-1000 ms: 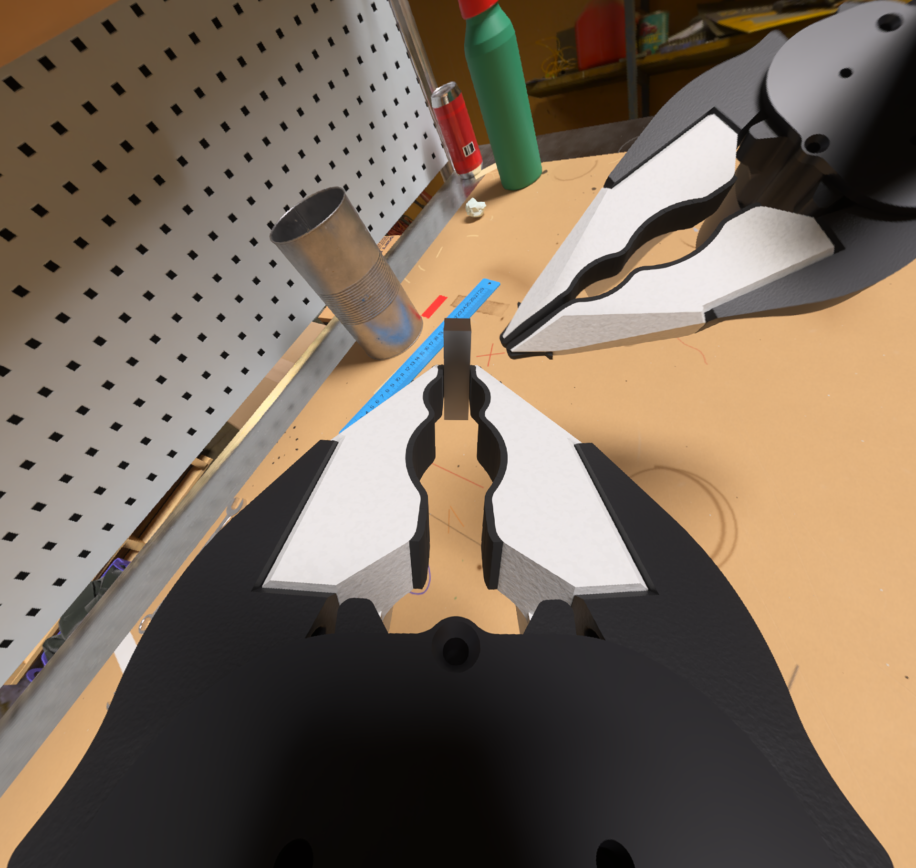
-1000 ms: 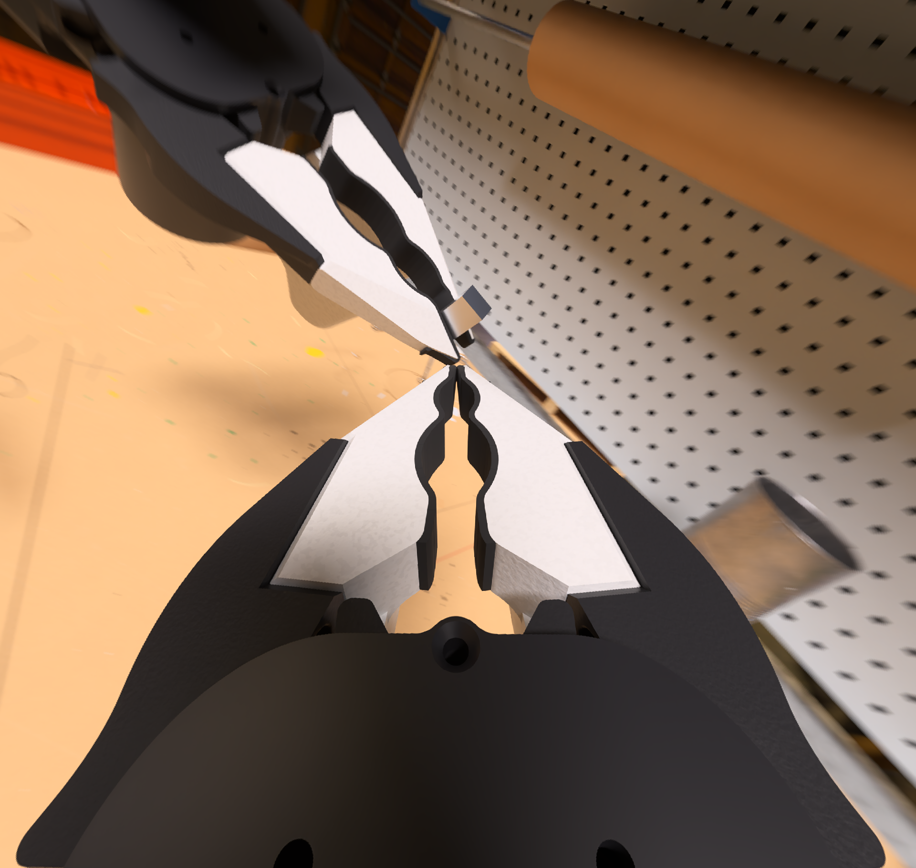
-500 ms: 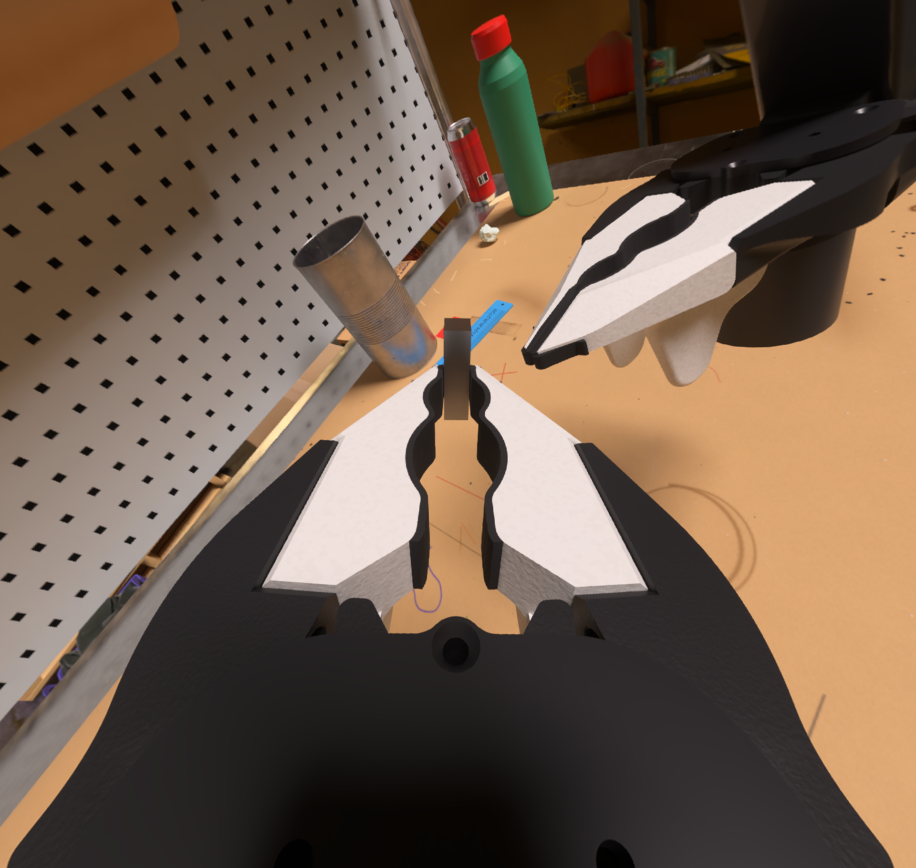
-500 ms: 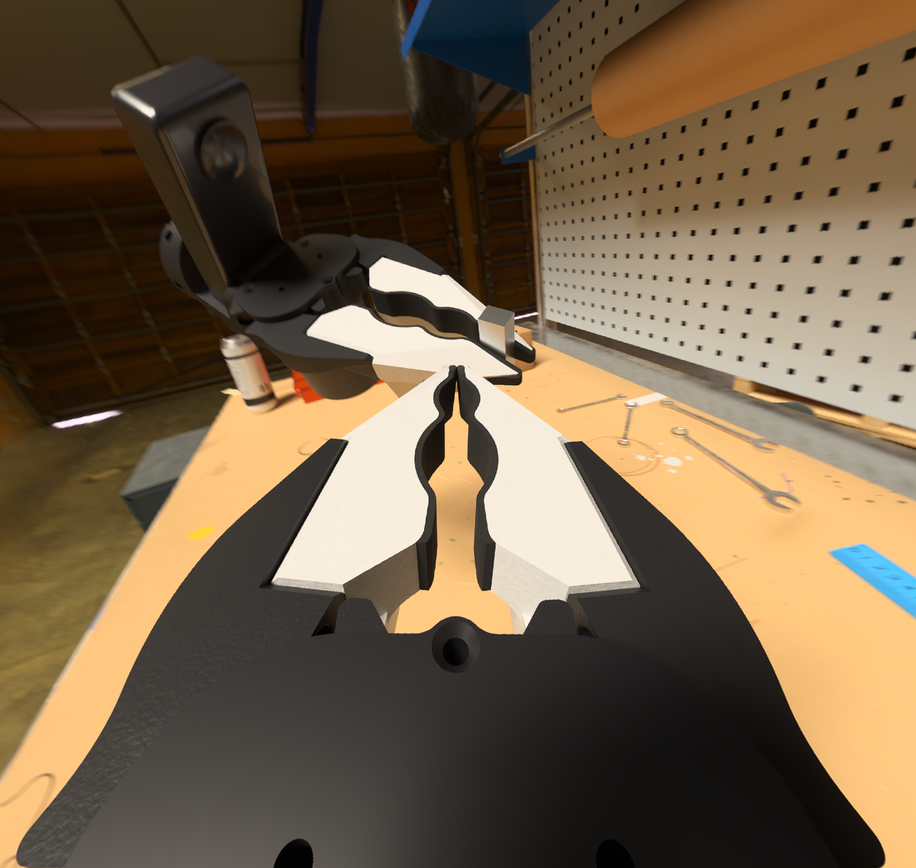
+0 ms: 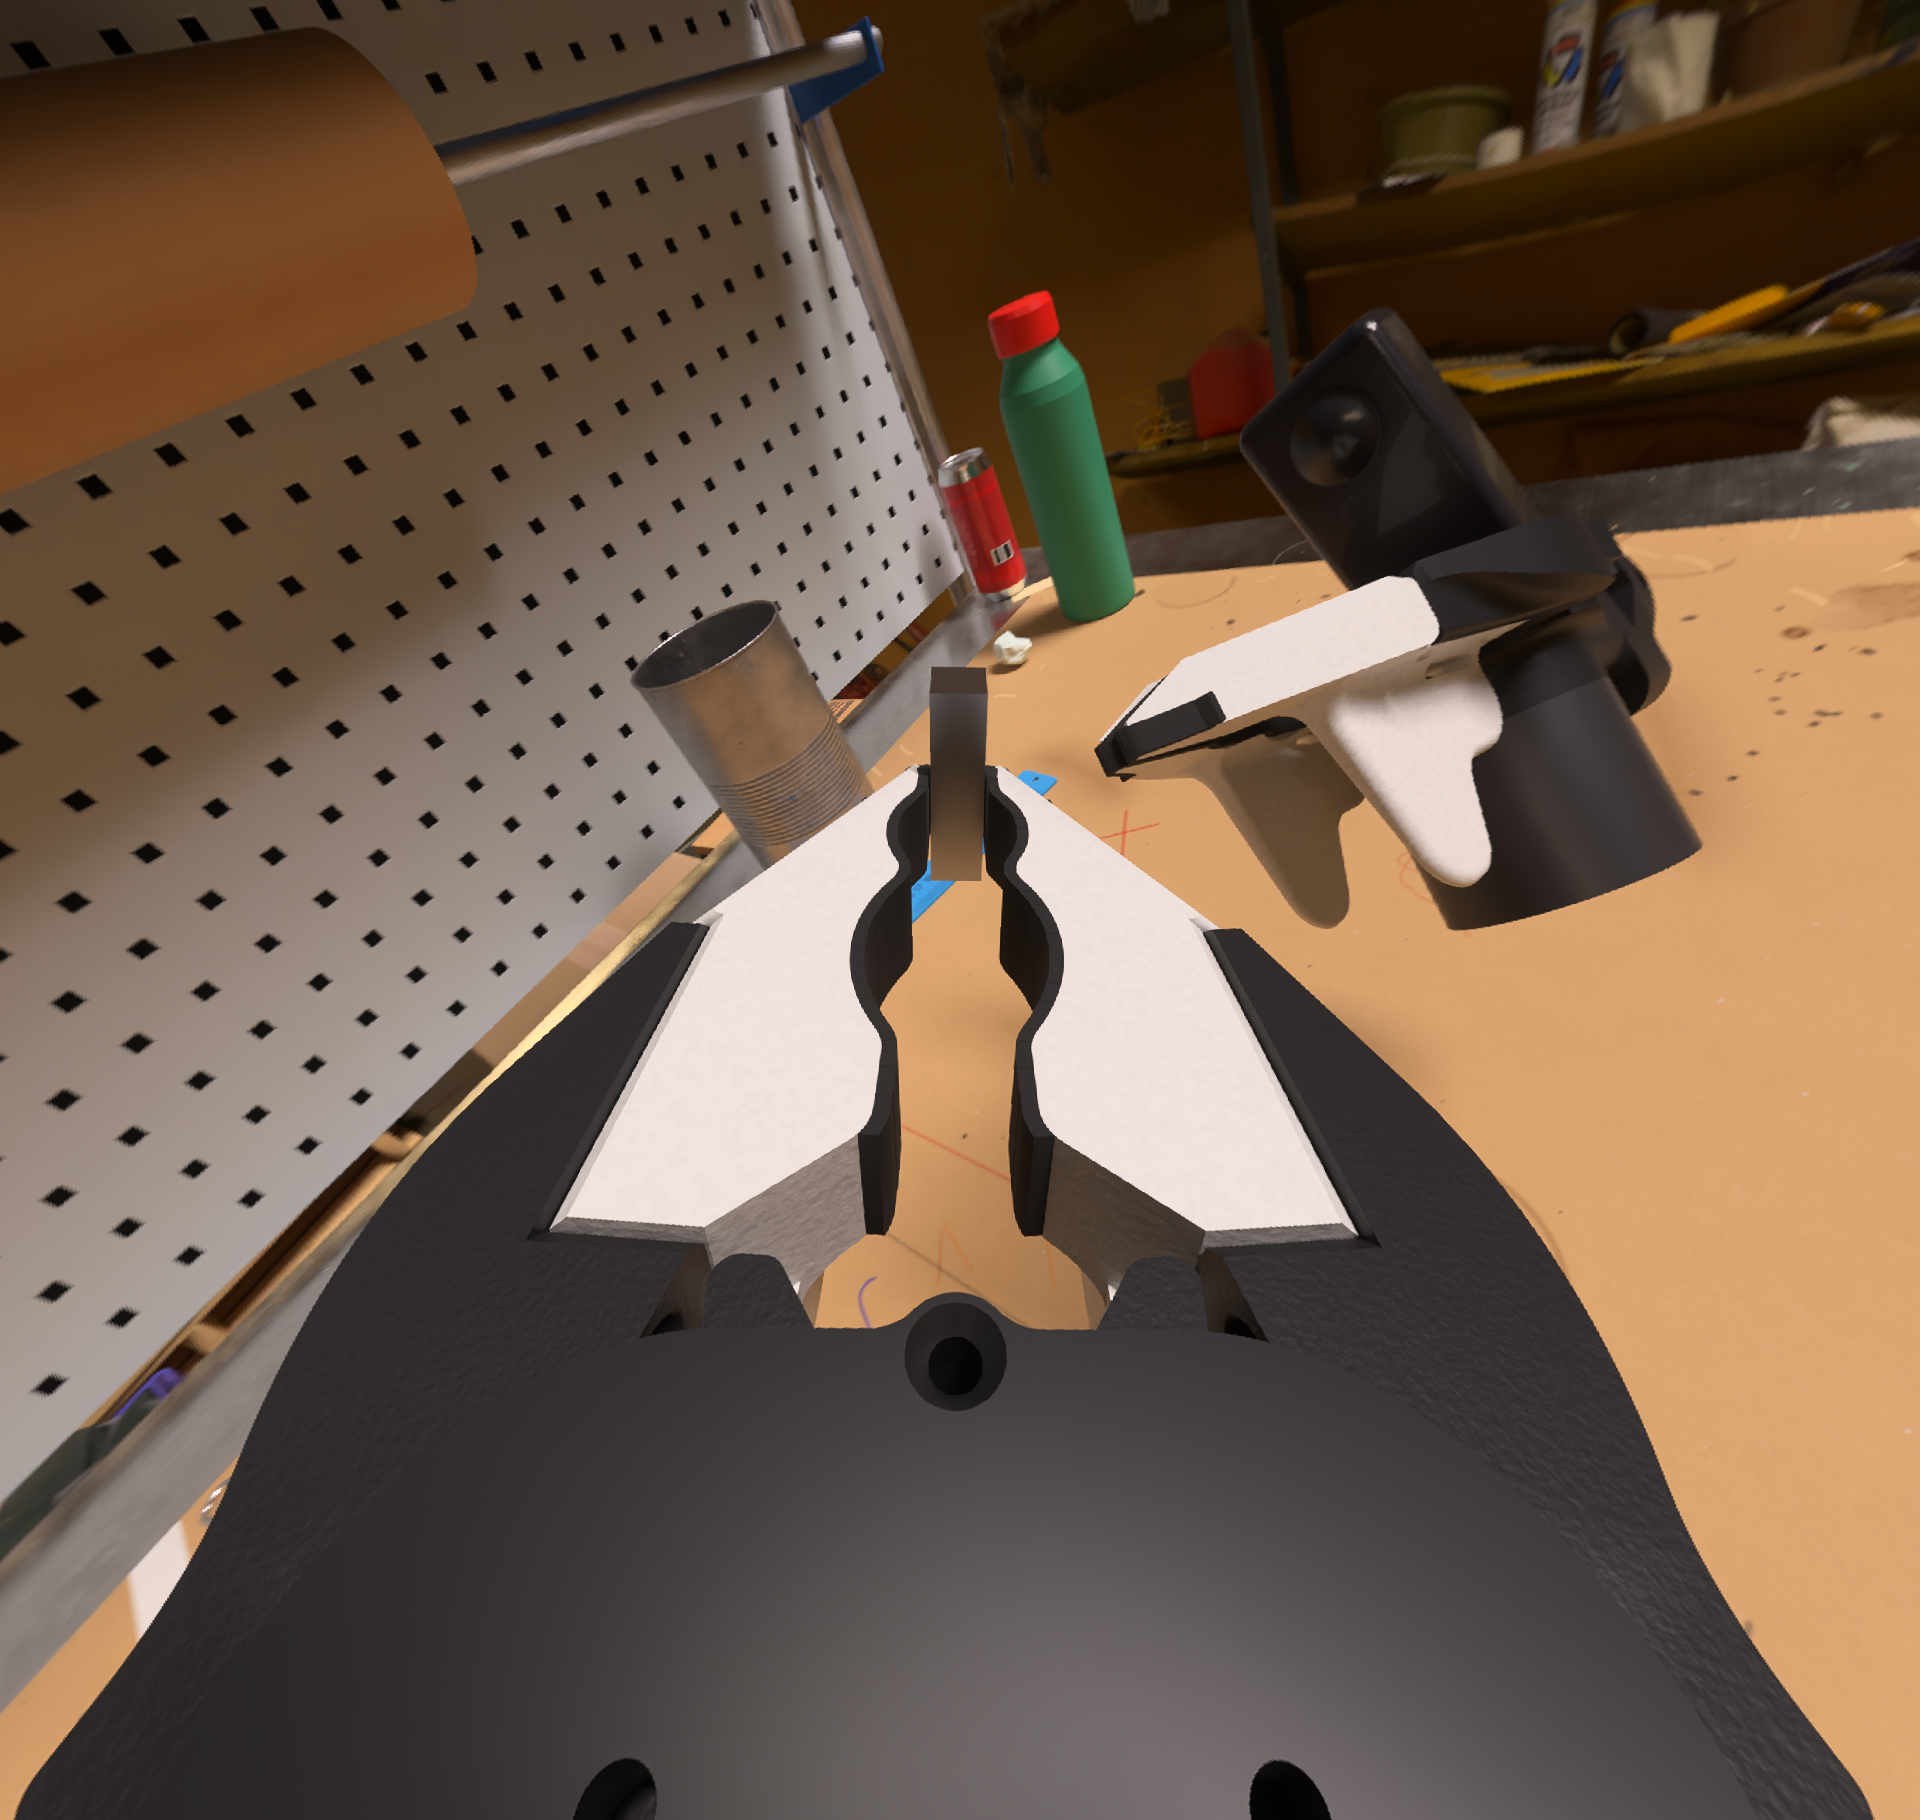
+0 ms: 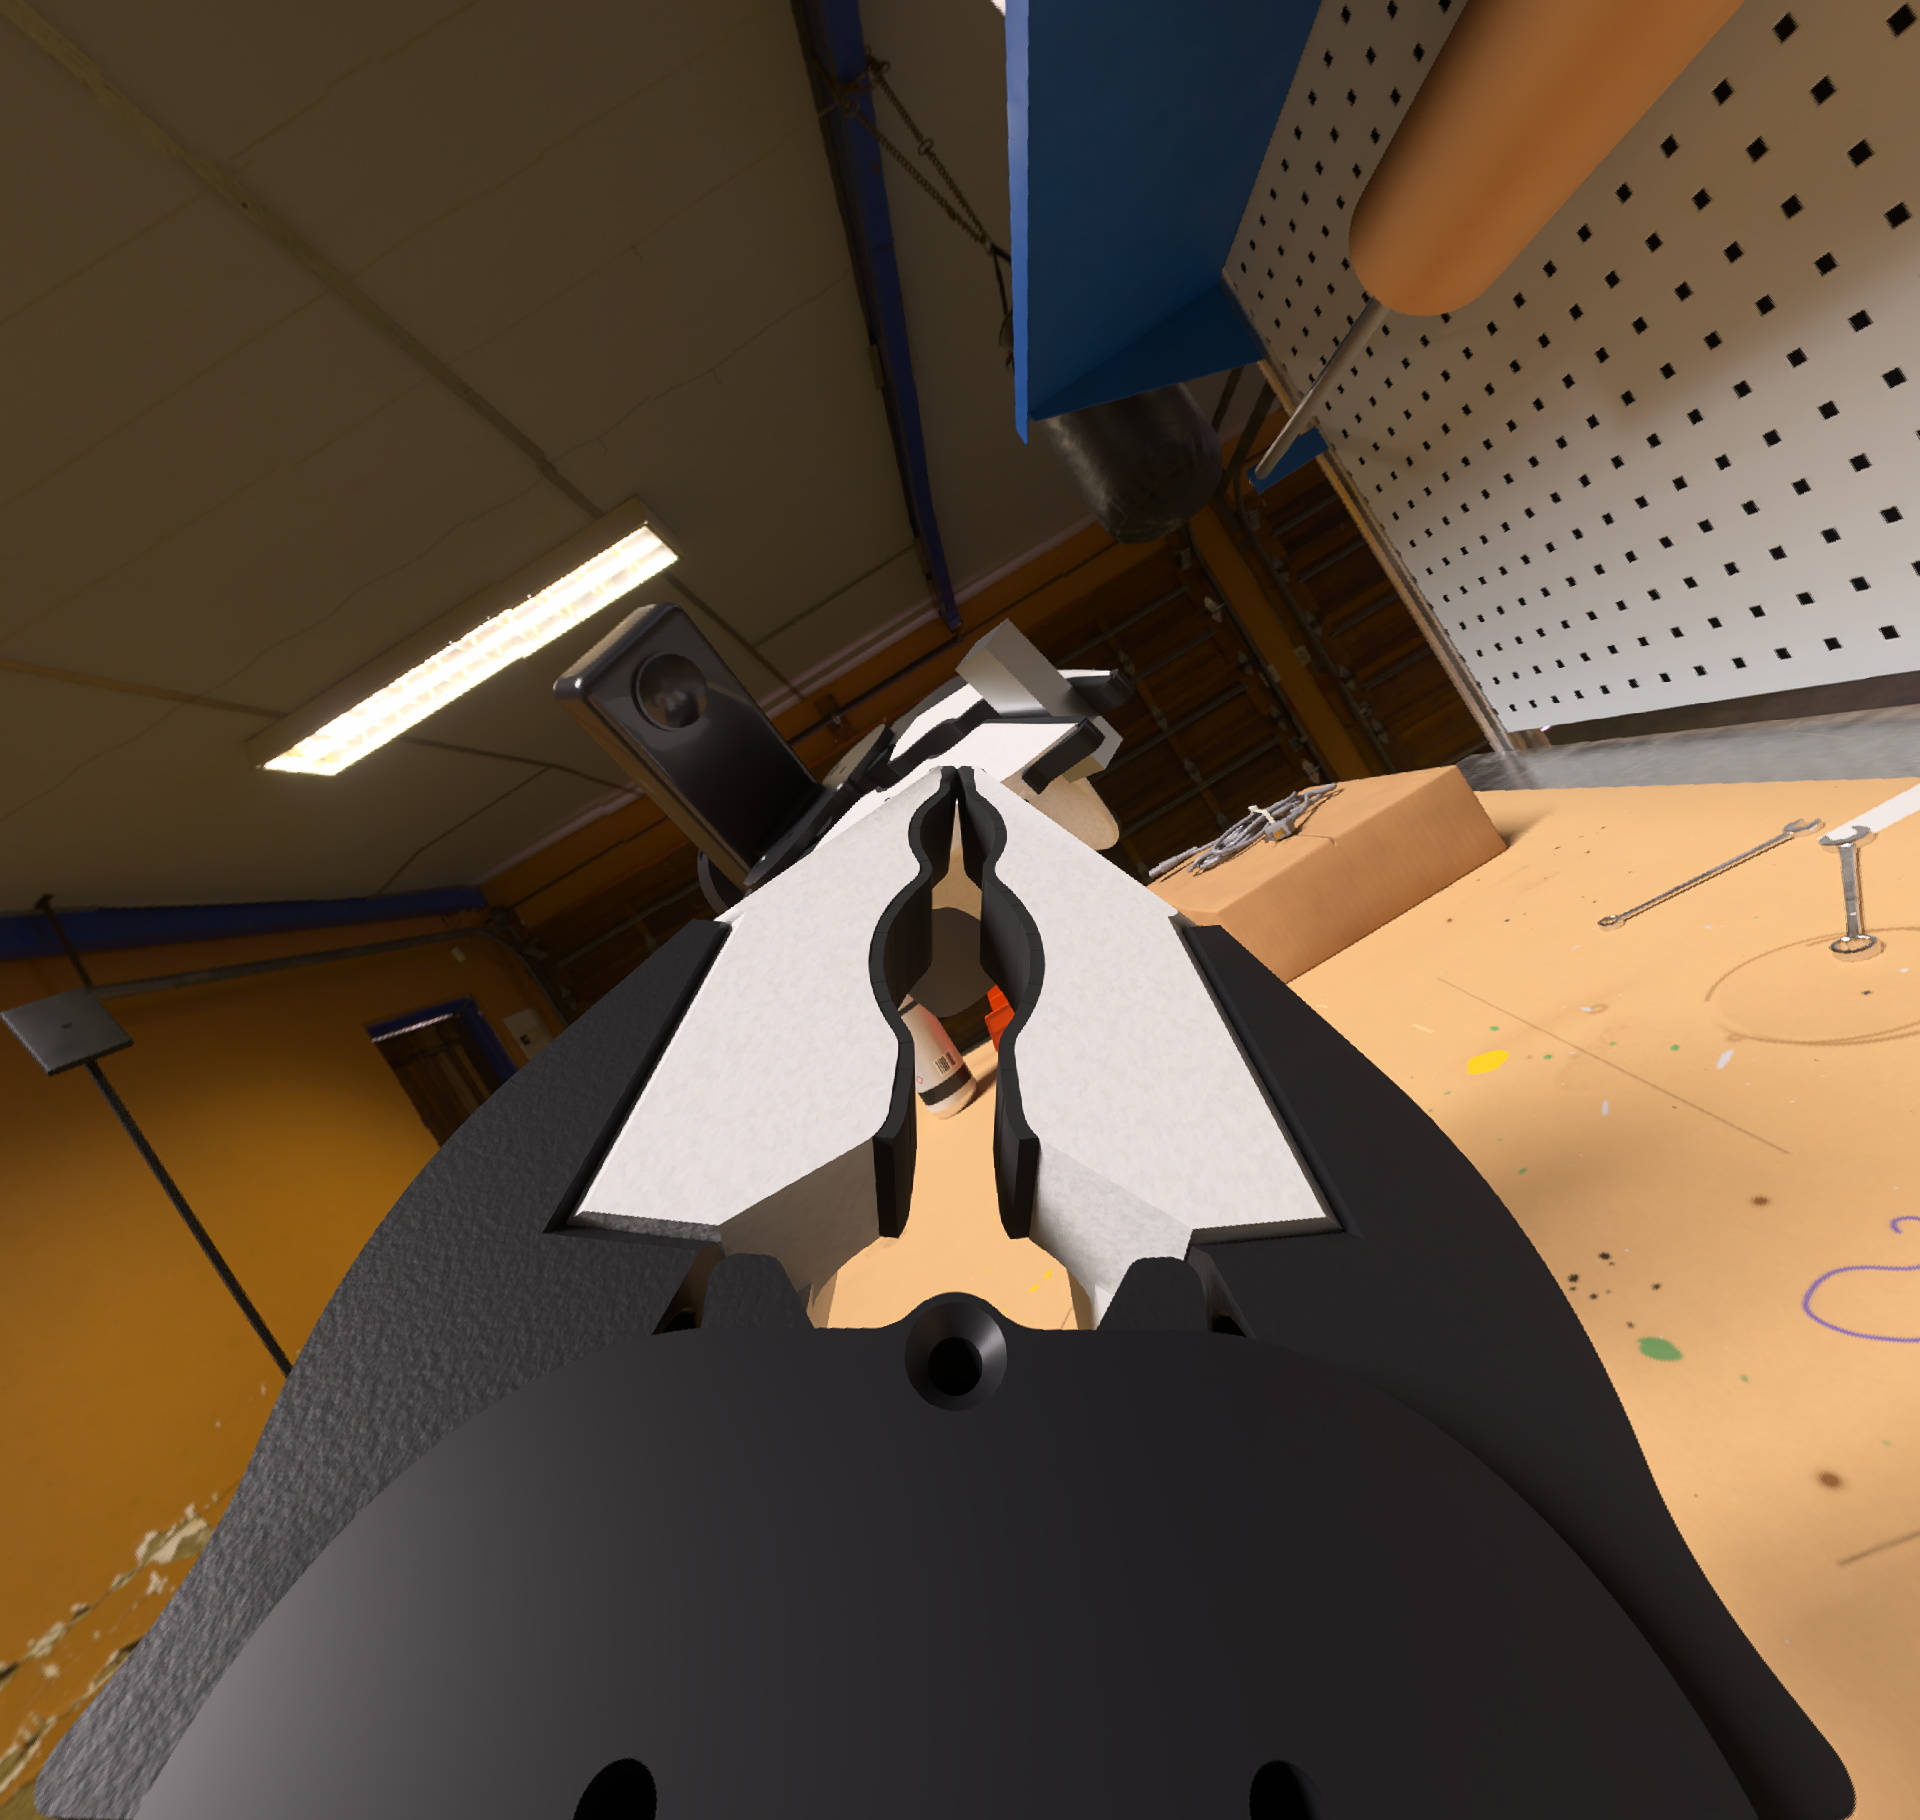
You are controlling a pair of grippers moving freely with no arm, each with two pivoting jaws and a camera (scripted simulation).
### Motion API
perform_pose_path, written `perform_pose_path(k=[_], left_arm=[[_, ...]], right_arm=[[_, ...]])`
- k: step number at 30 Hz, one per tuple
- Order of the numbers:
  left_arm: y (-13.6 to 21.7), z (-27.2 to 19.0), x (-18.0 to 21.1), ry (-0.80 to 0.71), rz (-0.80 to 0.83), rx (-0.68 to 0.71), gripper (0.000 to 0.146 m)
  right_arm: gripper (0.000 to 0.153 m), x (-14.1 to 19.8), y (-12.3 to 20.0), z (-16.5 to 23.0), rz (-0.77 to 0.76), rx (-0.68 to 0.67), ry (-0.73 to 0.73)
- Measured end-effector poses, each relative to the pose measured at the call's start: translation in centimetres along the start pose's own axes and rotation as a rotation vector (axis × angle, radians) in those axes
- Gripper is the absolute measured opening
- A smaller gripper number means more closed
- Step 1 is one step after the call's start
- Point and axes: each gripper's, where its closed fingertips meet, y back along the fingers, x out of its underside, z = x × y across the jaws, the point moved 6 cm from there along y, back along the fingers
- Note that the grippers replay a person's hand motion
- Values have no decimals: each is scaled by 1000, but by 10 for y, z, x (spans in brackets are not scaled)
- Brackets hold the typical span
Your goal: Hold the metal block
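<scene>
Dull grey block [image 5: 957, 768] pinched upright at left gripper [image 5: 956, 825] tips, above bench [image 5: 1558, 1147].
Right gripper [image 6: 957, 802] closed, empty, just beside. Pegboard [image 5: 312, 731] and cup [image 5: 753, 721] close left; open bench rightward.

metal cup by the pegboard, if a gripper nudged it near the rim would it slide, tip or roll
The metal cup stands upright, tall for its base and wider at the rim, so a high nudge would probably tip it. Once down, its round tapered wall would likely roll in a curve. It looks hollow and thin, so probably light, and the pegboard close behind might stop it.
</scene>
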Motion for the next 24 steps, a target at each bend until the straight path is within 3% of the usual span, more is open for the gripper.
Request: perform_pose_path(k=[6, 24], left_arm=[[2, 1, -1, 43, -44, 34, 9], [2, -3, 4, 54, -5, 126, 9]], right_arm=[[0, 0, -1, -1, -21, 6, -36], [0, -4, 4, -12, 6, 188, 15]])
